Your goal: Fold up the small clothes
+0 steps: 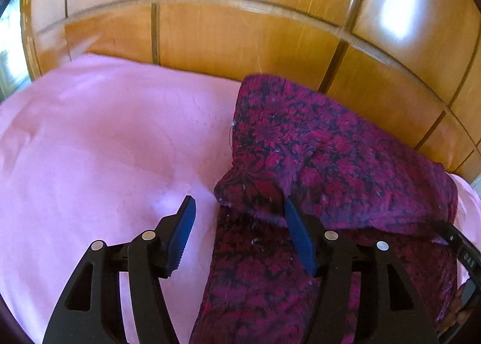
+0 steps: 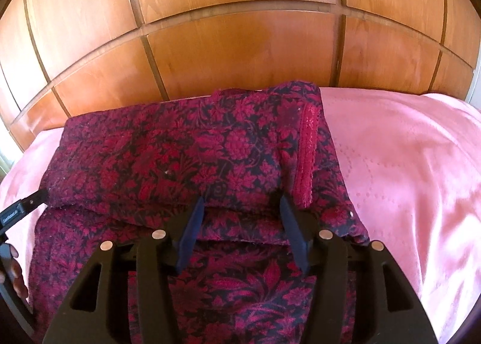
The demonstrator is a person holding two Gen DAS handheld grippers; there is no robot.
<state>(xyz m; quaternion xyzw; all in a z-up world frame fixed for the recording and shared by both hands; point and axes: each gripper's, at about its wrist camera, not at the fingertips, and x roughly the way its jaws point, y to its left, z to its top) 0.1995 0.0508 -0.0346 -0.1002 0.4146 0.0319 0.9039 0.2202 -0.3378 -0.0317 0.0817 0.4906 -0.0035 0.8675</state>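
A dark red and black floral garment (image 1: 330, 157) (image 2: 186, 151) lies folded over itself on a pink bedspread (image 1: 90, 148) (image 2: 405, 163). My left gripper (image 1: 239, 208) hovers at the garment's left edge with its jaws apart. One finger is over the bedspread, and the other fingertip (image 1: 290, 208) is at the folded flap's rim. My right gripper (image 2: 242, 204) stands open over the fold line near a red trim strip (image 2: 306, 151), and nothing is pinched. Each gripper shows at the other view's edge: the right gripper (image 1: 460, 250) and the left gripper (image 2: 18, 211).
Glossy wooden panels (image 1: 240, 43) (image 2: 240, 49) rise directly behind the bed. The pink bedspread spreads wide to the left of the garment in the left wrist view and to its right in the right wrist view. A hand (image 2: 15, 271) shows at the left edge.
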